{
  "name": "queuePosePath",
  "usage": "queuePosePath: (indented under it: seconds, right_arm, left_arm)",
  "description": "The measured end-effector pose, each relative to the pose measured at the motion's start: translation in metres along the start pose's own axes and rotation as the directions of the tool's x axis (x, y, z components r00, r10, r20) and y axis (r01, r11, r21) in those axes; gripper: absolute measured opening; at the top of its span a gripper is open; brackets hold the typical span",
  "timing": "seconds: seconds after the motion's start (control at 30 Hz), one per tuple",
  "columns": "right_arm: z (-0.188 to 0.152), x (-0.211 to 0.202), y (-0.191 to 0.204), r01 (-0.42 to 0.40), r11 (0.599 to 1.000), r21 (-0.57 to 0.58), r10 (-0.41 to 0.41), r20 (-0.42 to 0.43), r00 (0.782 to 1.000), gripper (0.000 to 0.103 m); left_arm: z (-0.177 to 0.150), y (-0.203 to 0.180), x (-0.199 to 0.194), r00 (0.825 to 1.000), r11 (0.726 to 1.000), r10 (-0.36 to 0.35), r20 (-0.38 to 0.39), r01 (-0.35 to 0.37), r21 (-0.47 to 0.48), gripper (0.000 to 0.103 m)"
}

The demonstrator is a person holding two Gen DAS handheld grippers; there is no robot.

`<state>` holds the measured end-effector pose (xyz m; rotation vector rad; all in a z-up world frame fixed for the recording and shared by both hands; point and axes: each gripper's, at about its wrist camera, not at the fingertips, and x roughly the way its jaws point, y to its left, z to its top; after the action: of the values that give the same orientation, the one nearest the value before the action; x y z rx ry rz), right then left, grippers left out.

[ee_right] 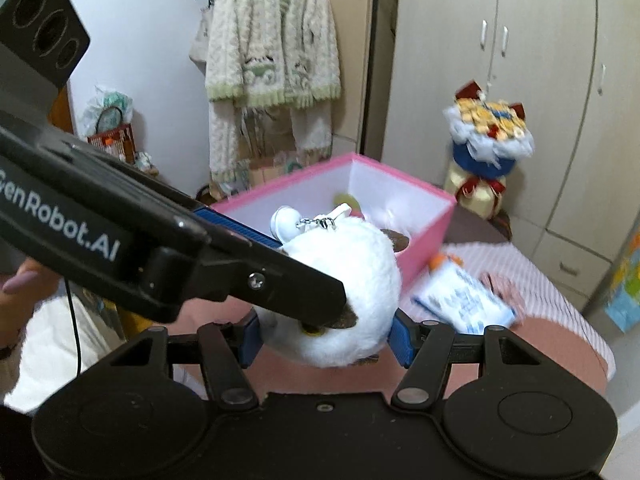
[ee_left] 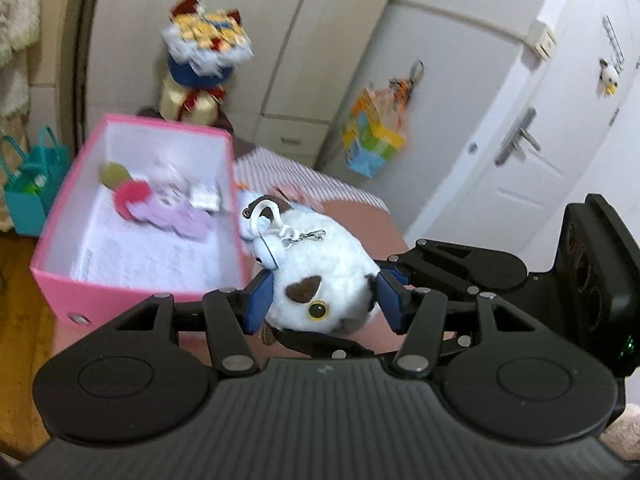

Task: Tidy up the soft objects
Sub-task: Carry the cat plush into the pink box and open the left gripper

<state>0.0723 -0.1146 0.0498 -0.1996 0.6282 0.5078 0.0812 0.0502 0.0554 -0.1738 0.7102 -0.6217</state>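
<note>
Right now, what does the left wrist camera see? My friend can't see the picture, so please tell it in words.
The left gripper squeezes a fluffy white plush toy with brown patches and a yellow eye. Behind it sits an open pink box with other soft toys inside. White wardrobe doors and a colorful bouquet fill the blurry background.

**Bedroom backdrop seen from my rig**

I see a cream wardrobe (ee_right: 520, 80) dominating the room. Left of it, a knitted cardigan (ee_right: 272, 48) hangs on the white wall; right of it stands a white door (ee_left: 552, 128). Wooden floor (ee_left: 20, 300) lies below.
</note>
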Motion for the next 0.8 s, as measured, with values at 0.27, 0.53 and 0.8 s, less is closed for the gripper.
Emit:
queuePosePath:
  seconds: [0.27,0.53,0.8]
  right_arm:
    - [0.036,0.053,0.005,-0.060,0.998,0.024,0.059,0.046,0.997,0.067]
    - [0.050,0.119,-0.007,-0.117,0.991,0.063,0.116,0.017,0.993,0.068]
    - [0.052,0.164,-0.012,-0.102,0.994,0.040,0.104,-0.055,0.993,0.070]
  left_arm:
    - [0.027,0.051,0.009,0.995,0.997,0.073,0.065,-0.073,-0.004,0.054]
    - [0.042,0.093,0.046,0.989,0.989,0.147,0.024,-0.147,-0.025,0.055]
    - [0.043,0.126,0.080,0.988,0.982,0.151,-0.017,-0.152,-0.110,0.055]
